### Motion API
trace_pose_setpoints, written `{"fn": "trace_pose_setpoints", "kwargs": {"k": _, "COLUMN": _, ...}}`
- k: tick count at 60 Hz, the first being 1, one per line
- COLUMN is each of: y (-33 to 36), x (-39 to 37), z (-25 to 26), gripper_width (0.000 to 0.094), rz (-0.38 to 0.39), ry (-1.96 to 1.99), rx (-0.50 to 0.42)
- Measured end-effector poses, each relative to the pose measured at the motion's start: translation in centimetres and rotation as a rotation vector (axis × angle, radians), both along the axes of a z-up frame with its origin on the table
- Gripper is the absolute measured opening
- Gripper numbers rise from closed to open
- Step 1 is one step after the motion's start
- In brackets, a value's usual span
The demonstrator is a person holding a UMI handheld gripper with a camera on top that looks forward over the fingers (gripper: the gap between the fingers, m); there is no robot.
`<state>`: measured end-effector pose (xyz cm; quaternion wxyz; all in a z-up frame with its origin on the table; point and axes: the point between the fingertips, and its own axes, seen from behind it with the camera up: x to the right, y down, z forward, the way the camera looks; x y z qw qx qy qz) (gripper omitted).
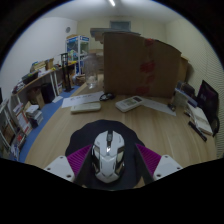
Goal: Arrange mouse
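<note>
A white and grey mouse (109, 157) with black trim sits between my gripper's (110, 172) two fingers, its nose pointing away from me. The magenta pads (80, 160) press on both its flanks, so the gripper is shut on it. A dark round mouse mat (100, 128) shows under and just beyond the mouse on the wooden table (150, 125). I cannot tell whether the mouse rests on the mat or hangs just above it.
Beyond the mat lie a white keyboard (85, 105) and a small white device (130, 103). Large cardboard boxes (135, 60) stand at the back. Cluttered shelves (35, 90) are at the left, and a dark screen (207, 98) with papers at the right.
</note>
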<state>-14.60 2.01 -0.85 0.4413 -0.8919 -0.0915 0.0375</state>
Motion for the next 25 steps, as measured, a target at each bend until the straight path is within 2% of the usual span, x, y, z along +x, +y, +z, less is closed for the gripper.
{"fn": "trace_pose_setpoints", "kwargs": {"k": 9, "y": -4.1, "x": -0.4, "z": 2.7, "gripper_width": 0.0846, "rz": 0.084, "ry": 0.104, "rx": 0.045}}
{"fn": "trace_pose_setpoints", "kwargs": {"k": 25, "y": -15.2, "x": 1.7, "z": 6.5, "gripper_width": 0.0841, "rz": 0.224, "ry": 0.263, "rx": 0.124}}
